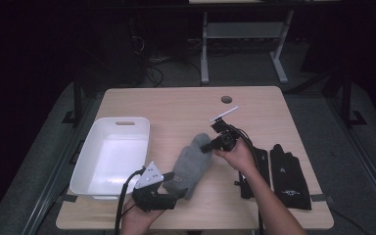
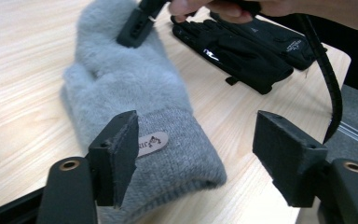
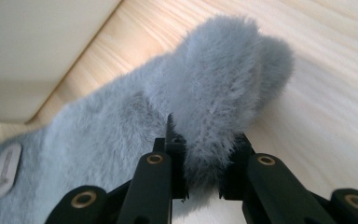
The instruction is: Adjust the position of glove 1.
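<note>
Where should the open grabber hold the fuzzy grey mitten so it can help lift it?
Probably the ribbed knitted cuff of the fluffy grey mitten, beside its small oval label. The cuff end lies flat on the wooden table, facing the left gripper, whose open jaws already straddle it, so come in low from that end. The right gripper is pinching the fuzzy tip.

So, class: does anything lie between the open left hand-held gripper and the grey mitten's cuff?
Nothing visible does. The left hand-held gripper stands open right at the cuff of the grey mitten, with only bare table around.
</note>
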Action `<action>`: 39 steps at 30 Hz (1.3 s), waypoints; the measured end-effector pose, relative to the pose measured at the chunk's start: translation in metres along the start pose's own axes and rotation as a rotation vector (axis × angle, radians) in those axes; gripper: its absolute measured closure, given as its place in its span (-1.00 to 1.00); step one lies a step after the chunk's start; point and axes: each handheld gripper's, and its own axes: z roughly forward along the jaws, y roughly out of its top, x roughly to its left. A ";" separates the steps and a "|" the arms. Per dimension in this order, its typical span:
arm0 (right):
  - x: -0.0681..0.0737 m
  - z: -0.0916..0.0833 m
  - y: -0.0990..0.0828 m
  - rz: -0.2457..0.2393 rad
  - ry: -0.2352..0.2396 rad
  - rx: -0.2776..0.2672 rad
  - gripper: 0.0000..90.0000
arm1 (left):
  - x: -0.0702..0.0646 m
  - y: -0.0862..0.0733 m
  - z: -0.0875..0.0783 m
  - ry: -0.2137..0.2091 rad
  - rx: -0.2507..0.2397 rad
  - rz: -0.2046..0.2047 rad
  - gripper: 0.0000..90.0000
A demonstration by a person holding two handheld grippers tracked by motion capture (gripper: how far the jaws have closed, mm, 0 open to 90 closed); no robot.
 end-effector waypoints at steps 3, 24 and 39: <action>-0.004 -0.008 -0.011 0.007 -0.008 -0.010 0.71 | 0.000 0.004 0.003 -0.014 0.004 -0.002 -0.34; -0.036 -0.038 -0.067 0.058 -0.040 -0.081 0.69 | 0.021 0.028 0.042 -0.081 0.147 -0.242 -0.38; -0.041 -0.037 -0.075 0.043 -0.033 -0.095 0.63 | 0.032 0.011 0.065 -0.122 0.283 -0.370 -0.31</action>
